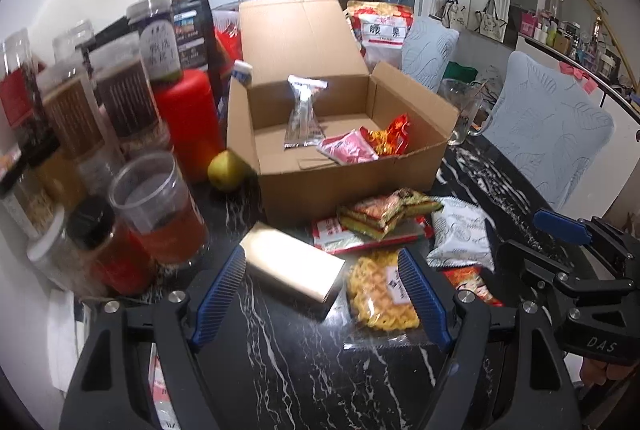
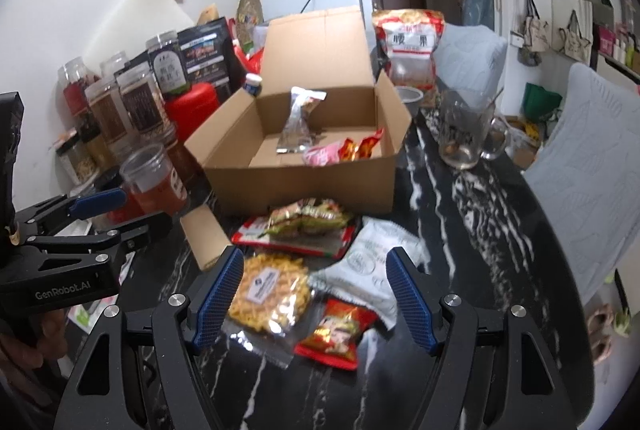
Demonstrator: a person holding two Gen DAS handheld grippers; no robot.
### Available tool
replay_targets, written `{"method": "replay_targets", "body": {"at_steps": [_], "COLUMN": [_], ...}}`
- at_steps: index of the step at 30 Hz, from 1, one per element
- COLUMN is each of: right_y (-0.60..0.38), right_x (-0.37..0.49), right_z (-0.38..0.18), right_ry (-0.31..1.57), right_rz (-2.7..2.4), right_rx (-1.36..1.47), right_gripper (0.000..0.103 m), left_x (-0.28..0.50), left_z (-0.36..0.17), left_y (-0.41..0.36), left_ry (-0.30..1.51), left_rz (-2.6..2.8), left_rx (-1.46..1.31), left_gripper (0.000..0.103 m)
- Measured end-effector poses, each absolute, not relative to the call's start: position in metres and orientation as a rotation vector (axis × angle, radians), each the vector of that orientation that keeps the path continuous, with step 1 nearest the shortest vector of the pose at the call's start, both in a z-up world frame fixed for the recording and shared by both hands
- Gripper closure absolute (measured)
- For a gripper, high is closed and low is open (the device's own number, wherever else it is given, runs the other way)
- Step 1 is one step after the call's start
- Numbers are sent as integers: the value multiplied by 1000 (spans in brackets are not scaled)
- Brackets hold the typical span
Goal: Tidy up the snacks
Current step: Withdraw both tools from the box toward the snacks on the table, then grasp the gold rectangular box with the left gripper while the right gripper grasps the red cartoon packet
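An open cardboard box [image 1: 352, 185] [image 2: 320, 185] stands on the black marble table and holds a silver packet [image 1: 304, 113], a pink packet [image 1: 350, 149] and a red-yellow one [image 1: 390, 135]. In front of it lie loose snacks: a green-red packet [image 1: 384, 216] [image 2: 308, 220], a white packet [image 1: 464, 240] [image 2: 372, 262], a clear bag of yellow crisps [image 1: 380, 294] [image 2: 272, 290], a red packet [image 2: 340, 332] and a gold block [image 1: 294, 270]. My left gripper [image 1: 322, 294] hangs open over the gold block and crisps. My right gripper [image 2: 314, 296] is open above the crisps and red packet, holding nothing.
Jars [image 1: 120, 97], a red canister [image 1: 188, 121], a cup of red liquid [image 1: 160, 213] and a pear [image 1: 226, 169] crowd the left side. A glass mug [image 2: 464, 133] stands right of the box, a large nut bag [image 2: 410, 45] behind it. Cushioned chairs [image 2: 580, 165] line the right edge.
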State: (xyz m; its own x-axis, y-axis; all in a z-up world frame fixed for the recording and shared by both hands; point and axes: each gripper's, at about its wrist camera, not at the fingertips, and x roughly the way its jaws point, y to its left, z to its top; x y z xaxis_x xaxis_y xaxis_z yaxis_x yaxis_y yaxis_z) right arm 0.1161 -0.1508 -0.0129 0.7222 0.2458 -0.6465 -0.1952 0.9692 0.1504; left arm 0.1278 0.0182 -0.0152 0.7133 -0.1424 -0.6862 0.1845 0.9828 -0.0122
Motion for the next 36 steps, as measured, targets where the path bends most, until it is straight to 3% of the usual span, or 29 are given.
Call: {"method": "replay_targets", "body": {"at_steps": [15,36], "right_y": [-143,-154], "right_x": [122,143], "right_z": [-58,-70], "right_ry": [817,833], "right_rz": [263,212], "right_rx": [75,59], "right_gripper": [29,29], "left_x": [150,202], "left_z": [-63,-104], "left_y": [20,11], "left_ry": [858,967], "left_rz": [-183,-8], "left_rx": [3,39], "left_gripper": [24,24]}}
